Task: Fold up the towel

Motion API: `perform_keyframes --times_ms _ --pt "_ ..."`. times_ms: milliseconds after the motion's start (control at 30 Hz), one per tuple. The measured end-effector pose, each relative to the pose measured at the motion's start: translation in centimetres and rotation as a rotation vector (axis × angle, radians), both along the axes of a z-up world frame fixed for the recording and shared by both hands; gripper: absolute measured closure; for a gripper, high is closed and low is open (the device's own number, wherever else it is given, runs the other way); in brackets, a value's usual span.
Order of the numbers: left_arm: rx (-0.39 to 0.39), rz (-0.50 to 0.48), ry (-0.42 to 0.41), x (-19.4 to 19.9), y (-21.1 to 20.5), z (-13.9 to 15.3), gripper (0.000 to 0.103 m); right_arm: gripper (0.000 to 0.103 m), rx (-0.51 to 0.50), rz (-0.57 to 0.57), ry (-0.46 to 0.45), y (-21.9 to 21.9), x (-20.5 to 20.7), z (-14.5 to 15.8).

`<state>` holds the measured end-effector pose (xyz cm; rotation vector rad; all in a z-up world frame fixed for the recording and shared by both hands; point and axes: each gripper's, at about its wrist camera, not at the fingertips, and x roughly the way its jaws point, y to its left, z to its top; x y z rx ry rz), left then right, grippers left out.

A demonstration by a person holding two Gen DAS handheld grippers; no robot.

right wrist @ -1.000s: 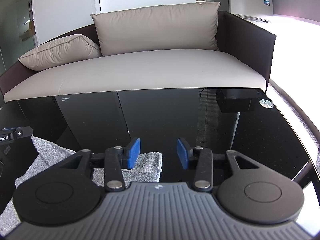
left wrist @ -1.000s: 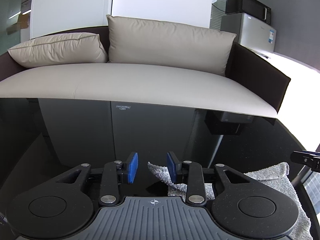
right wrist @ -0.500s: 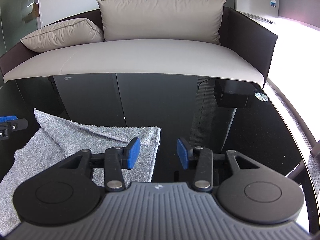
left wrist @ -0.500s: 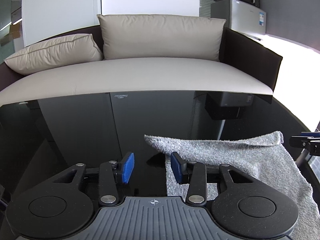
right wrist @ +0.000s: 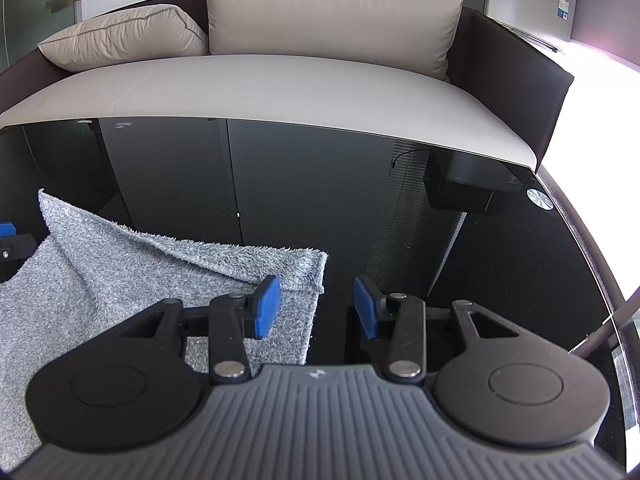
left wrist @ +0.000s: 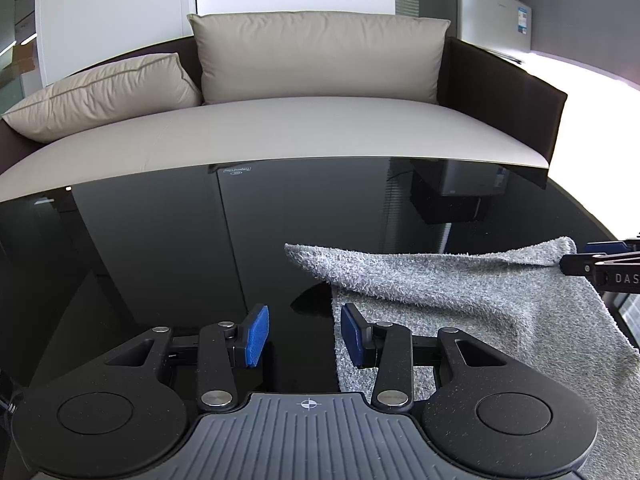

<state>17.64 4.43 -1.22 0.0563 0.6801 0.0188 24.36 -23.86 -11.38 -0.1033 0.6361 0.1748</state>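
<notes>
A grey terry towel (left wrist: 460, 300) lies on the black glass table (left wrist: 160, 248), its far layer folded over with a raised crease. My left gripper (left wrist: 305, 336) is open and empty, just left of the towel's left edge. In the right wrist view the towel (right wrist: 120, 264) lies at the left, and my right gripper (right wrist: 316, 306) is open and empty above its right edge. The right gripper's fingers (left wrist: 600, 260) show at the far right of the left wrist view, by the towel's far right corner.
A beige sofa (left wrist: 280, 128) with two cushions stands right behind the table's far edge. A fridge with a microwave (left wrist: 476, 4) stands at the back right. A round metal fitting (right wrist: 540, 195) sits near the table's right rim.
Both grippers have pulled back toward me from the towel's far corners. More of the towel now shows in both views, lying folded on the table. Both grippers stayed open.
</notes>
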Motion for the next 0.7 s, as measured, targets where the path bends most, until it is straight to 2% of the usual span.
perform_keyframes --times_ms 333,533,700 --pt "-0.019 0.009 0.012 -0.1 0.6 -0.2 0.066 0.059 0.037 -0.035 -0.02 -0.4 1.8 0.5" --pt "-0.035 0.007 0.026 -1.6 0.5 0.1 0.066 0.059 0.075 -0.039 -0.017 -1.1 0.0 1.1" --pt "-0.049 0.007 0.029 -3.7 0.5 0.8 0.066 0.059 0.094 -0.016 -0.011 -1.0 -3.1 1.4"
